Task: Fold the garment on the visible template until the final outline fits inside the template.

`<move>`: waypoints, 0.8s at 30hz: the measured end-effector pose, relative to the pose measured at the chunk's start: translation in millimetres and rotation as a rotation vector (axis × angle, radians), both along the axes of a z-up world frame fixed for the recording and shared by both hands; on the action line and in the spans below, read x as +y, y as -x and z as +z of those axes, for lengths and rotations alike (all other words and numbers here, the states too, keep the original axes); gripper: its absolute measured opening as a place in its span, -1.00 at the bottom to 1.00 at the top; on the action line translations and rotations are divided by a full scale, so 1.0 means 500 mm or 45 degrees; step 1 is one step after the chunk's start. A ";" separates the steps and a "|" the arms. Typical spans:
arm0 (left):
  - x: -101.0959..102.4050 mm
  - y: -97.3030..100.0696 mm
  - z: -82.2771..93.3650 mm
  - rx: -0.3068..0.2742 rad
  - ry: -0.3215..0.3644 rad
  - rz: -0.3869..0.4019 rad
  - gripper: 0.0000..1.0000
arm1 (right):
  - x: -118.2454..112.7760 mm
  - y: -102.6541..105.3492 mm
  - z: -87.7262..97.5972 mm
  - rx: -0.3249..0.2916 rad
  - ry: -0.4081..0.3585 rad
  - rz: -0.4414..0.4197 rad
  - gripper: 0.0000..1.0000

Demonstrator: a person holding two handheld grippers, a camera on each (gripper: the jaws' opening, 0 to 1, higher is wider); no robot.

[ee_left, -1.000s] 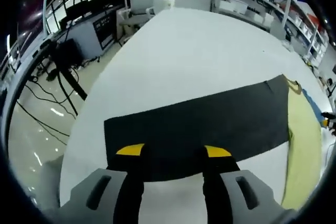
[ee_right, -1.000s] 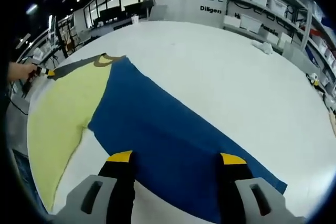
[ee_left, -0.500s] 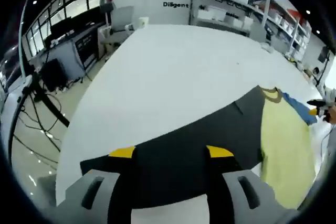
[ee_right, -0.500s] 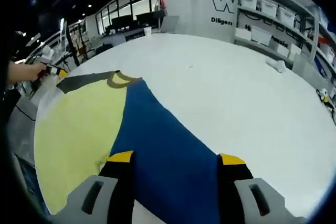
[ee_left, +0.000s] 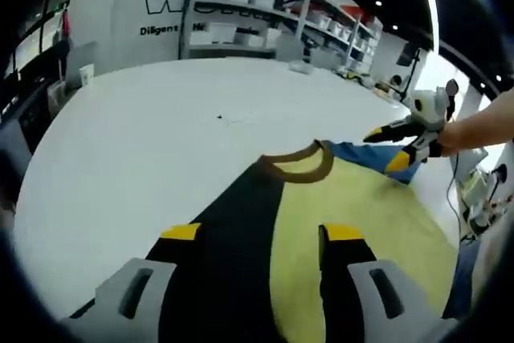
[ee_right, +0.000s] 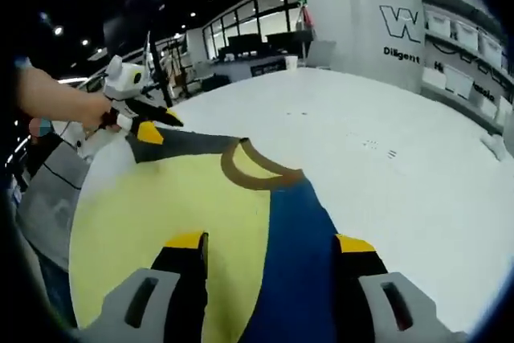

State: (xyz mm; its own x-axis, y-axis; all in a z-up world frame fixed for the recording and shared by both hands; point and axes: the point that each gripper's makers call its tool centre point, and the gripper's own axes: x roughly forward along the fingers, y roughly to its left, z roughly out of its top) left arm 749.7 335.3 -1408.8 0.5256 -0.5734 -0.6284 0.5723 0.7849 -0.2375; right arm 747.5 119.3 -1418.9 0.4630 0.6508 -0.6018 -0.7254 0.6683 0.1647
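Left gripper view: yellow shirt point(ee_left: 361, 214) with brown collar point(ee_left: 297, 168), black sleeve point(ee_left: 233, 238), on white table point(ee_left: 144, 134). Left gripper point(ee_left: 262, 232) fingers wide apart, holding nothing. Right gripper point(ee_right: 269, 241) fingers likewise wide over blue sleeve point(ee_right: 301, 255).

Both cams are sitting low and close over the garment, each one looking forward along its own jaws.

The left gripper view is looking across the yellow shirt body point(ee_left: 361, 222) toward the brown collar point(ee_left: 297, 165), which is lying just ahead of the left gripper point(ee_left: 263, 234) fingertips, with the white table point(ee_left: 161, 126) and shelving beyond. The right gripper point(ee_left: 397, 146) is poking in from the right, past the collar.

The right gripper view is facing the same collar point(ee_right: 253, 168) from the other side, ahead of its fingertips point(ee_right: 186, 240), with the left gripper point(ee_right: 140, 118) coming in from the left.

So both views are sharing the collar, the yellow panel and the table.
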 end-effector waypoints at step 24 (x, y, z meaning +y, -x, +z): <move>-0.044 -0.008 -0.084 -0.121 -0.264 -0.152 0.97 | 0.016 0.004 -0.058 -0.148 0.184 0.172 0.99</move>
State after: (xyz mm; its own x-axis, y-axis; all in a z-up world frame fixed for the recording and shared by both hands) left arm 753.7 313.5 -1451.0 0.5243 -0.4990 -0.6900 0.6760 0.7366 -0.0190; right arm 745.5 127.3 -1447.7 0.4491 0.6225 -0.6410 -0.8185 0.5743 -0.0158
